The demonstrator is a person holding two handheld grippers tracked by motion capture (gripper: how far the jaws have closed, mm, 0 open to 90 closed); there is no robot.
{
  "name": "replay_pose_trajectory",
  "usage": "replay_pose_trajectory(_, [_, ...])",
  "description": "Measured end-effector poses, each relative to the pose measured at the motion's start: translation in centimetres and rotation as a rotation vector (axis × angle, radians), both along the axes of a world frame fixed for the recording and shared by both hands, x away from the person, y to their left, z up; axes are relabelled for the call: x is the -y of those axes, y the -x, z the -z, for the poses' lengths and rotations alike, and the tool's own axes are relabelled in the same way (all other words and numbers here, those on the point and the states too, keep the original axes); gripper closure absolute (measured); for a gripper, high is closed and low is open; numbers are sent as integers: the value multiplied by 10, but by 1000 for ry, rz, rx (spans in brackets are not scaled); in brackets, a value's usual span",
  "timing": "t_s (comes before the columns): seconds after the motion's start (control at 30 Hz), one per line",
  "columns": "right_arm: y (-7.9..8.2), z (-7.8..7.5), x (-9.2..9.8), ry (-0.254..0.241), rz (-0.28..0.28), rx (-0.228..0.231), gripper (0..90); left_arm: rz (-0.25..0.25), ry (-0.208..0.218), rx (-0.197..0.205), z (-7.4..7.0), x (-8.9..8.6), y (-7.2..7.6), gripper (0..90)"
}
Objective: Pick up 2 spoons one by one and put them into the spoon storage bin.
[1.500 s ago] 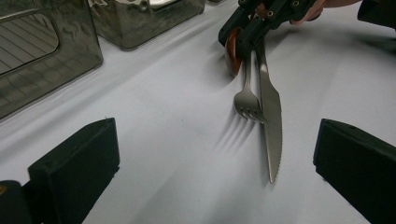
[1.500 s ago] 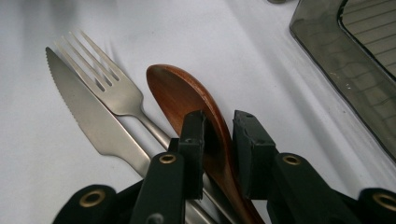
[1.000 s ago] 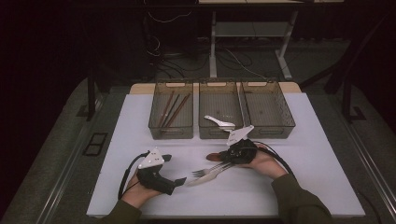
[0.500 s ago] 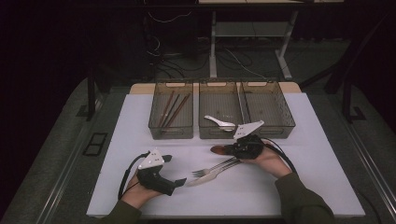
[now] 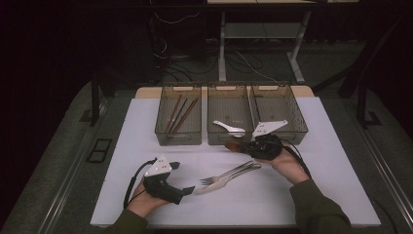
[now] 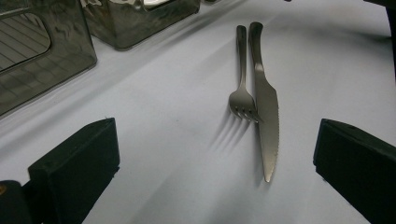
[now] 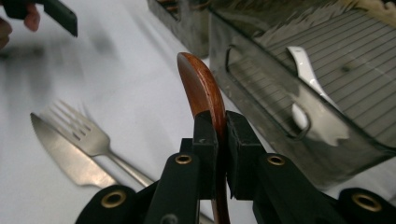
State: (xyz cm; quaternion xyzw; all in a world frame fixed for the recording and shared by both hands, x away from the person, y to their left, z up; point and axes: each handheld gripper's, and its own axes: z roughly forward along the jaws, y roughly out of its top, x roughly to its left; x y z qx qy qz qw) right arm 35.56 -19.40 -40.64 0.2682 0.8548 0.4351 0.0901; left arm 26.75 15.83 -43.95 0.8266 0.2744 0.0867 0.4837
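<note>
So right now my right tongs (image 7: pixel 216 154) are clamped on a reddish-brown wooden spoon (image 7: pixel 201 88), pinched edge-on, bowl sticking out past the jaws. In the high view that puts it just in front of the middle clear smoked-plastic bin (image 5: pixel 229 139), which already holds a white plastic spoon (image 5: pixel 229 128), so I'm reading that bin as the spoon bin.

My left tongs (image 5: pixel 181 179) sit low on the white counter (image 5: pixel 341 161) with the jaws spread wide and nothing in them, pointed at the steel fork (image 6: pixel 241 88) and steel serrated knife (image 6: pixel 265 107) lying side by side and touching.

How I'd do this bit well: get the spoon clear above the front wall of the middle bin before going forward, since that rim is right next to the bowl and a clip could twist the spoon in the grip. Keep it roughly level, bring it down close to the ribbed floor beside the white one, then let go. The left bin (image 5: pixel 179 122) with the brown chopsticks (image 5: pixel 179 114) is close by, so don't drift that way.
</note>
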Motion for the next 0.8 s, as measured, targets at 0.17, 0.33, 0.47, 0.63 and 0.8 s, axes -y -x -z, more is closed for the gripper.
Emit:
replay_pose_trajectory(0.17, [-3,-6,2,-6,37,12,823,-2,1,-3,0,1,0,0])
replay_pose_trajectory(0.33, [-7,-16,0,-27,54,31,823,-1,1,-5,0,1,0,0])
replay_pose_trajectory(0.47, [-10,-20,-2,-39,64,37,823,-2,2,-4,0,1,0,0])
replay_pose_trajectory(0.63, [-18,-27,-7,-39,76,41,823,1,-2,-4,0,1,0,0])
replay_pose_trajectory(0.8, [-27,-37,-12,-35,94,46,823,1,0,-3,0,1,0,0])
